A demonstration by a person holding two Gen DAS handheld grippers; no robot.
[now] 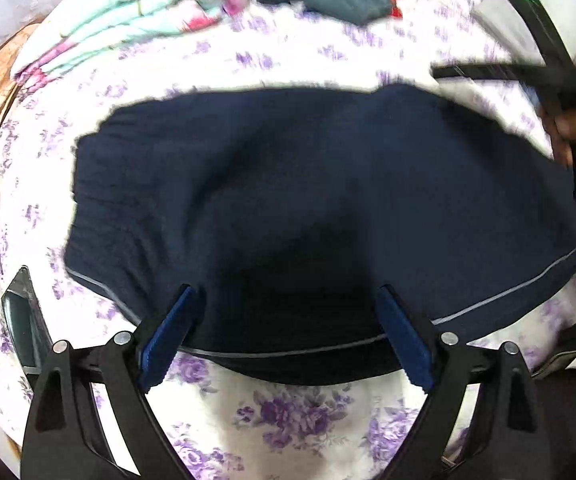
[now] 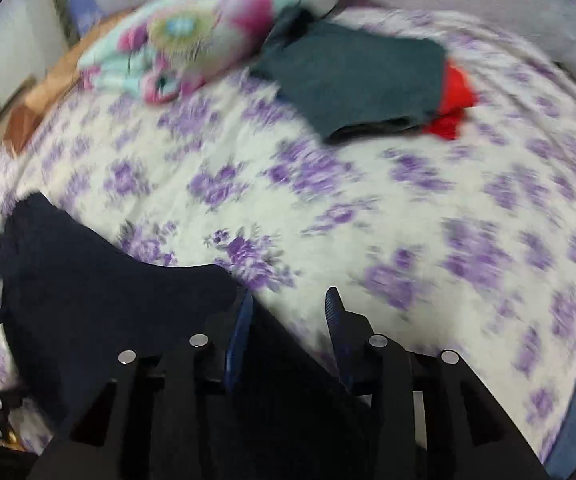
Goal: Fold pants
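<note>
The dark navy pants lie folded flat across the bed, with a thin grey stripe along their near edge. My left gripper is open, its blue pads over the near edge of the pants without closing on them. My right gripper is open too, low over the bed; the navy pants lie under its left side and between the jaws. The right gripper also shows blurred at the far right of the left wrist view, held by a hand.
The bed has a white sheet with purple flowers. A folded grey-green garment lies on a red one at the back. A pink and mint floral blanket lies at the back left. A dark flat object lies at the left.
</note>
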